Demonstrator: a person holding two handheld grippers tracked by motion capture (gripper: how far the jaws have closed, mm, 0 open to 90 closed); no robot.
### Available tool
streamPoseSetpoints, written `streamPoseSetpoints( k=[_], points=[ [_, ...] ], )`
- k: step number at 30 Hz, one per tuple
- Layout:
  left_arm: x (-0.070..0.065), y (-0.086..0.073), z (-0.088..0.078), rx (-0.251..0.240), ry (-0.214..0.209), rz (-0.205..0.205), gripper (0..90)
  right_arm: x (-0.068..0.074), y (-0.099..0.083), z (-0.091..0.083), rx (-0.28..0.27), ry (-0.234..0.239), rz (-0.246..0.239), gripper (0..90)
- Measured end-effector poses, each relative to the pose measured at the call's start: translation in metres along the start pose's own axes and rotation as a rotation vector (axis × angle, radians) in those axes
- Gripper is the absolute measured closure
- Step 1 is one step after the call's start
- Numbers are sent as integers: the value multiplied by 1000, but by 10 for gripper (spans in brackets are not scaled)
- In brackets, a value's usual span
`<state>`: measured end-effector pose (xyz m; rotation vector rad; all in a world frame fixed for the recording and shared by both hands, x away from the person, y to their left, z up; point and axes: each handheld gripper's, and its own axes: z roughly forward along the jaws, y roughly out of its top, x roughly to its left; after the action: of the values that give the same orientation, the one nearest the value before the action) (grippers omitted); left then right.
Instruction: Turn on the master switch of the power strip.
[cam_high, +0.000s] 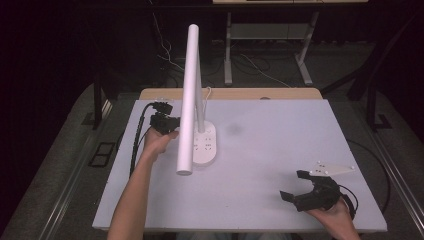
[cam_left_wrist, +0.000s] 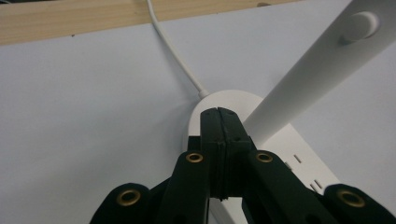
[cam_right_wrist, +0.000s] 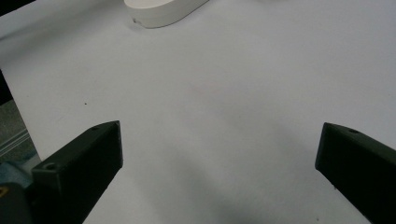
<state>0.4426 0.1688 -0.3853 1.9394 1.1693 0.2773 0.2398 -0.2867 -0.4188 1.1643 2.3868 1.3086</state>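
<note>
A white desk lamp stands left of the table's middle; its long tube head (cam_high: 189, 100) leans over the oval base (cam_high: 206, 146), which has socket slots. My left gripper (cam_high: 169, 123) is at the base's left side, partly behind the tube. In the left gripper view its jaws are pressed together (cam_left_wrist: 218, 116) with nothing between them, the tips right over the base's rear end (cam_left_wrist: 233, 99), beside the slanting white arm (cam_left_wrist: 317, 74). My right gripper (cam_high: 292, 185) rests open near the front right; between its black jaws (cam_right_wrist: 219, 140) lies bare table, with the lamp base (cam_right_wrist: 163, 11) farther off.
The white tabletop (cam_high: 280, 135) has a wooden strip (cam_high: 230, 93) along its far edge. A white cable (cam_left_wrist: 173, 51) runs from the base's rear toward that strip. Black cables trail off the left edge (cam_high: 136, 145). Desk legs and floor cables lie beyond the table.
</note>
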Motion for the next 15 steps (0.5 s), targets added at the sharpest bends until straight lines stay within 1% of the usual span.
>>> streamPoseSetpoints(
  k=[2, 3, 4, 5, 8, 9, 13, 15],
  points=[
    [0, 0, -6, -1, -17, 0, 896, 0, 0, 0, 0, 0, 0, 1],
    [0, 0, -8, -11, -14, 2, 895, 0, 0, 0, 0, 0, 0, 1],
    [-1, -1, -10, -18, -16, -8, 880, 0, 0, 0, 1, 0, 1, 2],
    [-1, -1, -13, -14, -19, -9, 851, 0, 0, 0, 0, 1, 0, 1],
    [-3, -3, -21, -41, -19, -12, 810, 1, 0, 0, -1, 2, -1, 1],
    [-3, -4, -24, -54, -25, -19, 785, 1, 0, 0, -1, 2, -1, 2],
    [-5, -8, -34, -84, -34, -25, 678, 1, 0, 0, -2, 3, 0, 1],
    [-6, -11, -40, -97, -47, -36, 607, 1, 0, 0, -2, 4, 0, 1]
  ],
)
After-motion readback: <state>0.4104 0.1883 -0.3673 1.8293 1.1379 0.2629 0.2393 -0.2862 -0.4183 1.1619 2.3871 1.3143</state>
